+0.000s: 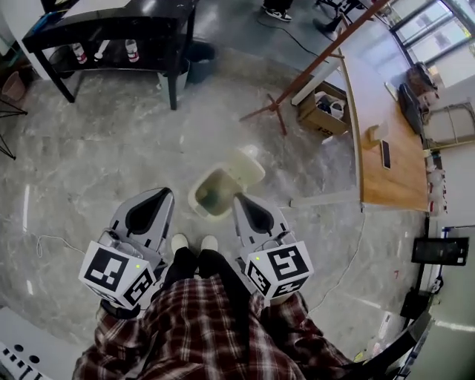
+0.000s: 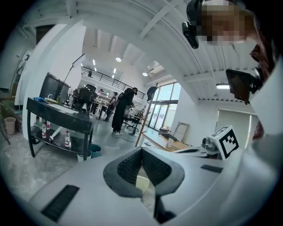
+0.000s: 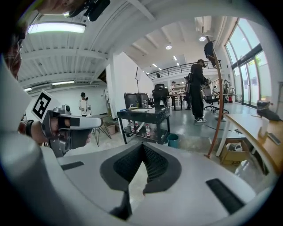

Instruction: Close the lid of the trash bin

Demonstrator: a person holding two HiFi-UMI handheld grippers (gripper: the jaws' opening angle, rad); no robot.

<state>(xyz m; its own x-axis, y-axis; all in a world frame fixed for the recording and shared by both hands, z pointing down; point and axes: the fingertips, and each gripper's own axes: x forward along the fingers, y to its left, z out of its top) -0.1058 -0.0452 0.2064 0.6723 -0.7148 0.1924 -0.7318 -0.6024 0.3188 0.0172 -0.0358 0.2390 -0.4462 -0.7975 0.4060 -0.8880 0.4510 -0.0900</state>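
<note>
Seen from above, a person in a red plaid shirt (image 1: 215, 326) and white shoes (image 1: 180, 241) stands on a grey polished stone floor (image 1: 111, 156). A small cream rectangular plastic trash bin (image 1: 199, 202) sits on the floor just ahead of the shoes, its cream flat lid (image 1: 249, 167) open and tipped back at the far edge, the inside exposed. The left grey hand-held gripper (image 1: 165, 191) and right grey hand-held gripper (image 1: 239, 199) hover either side of the bin, each with jaw tips pressed together, nothing between them. A black metal table (image 1: 111, 22) stands further off; a brown cardboard box (image 1: 323, 111) and a long wooden desk (image 1: 386, 163) lie to the right
</note>
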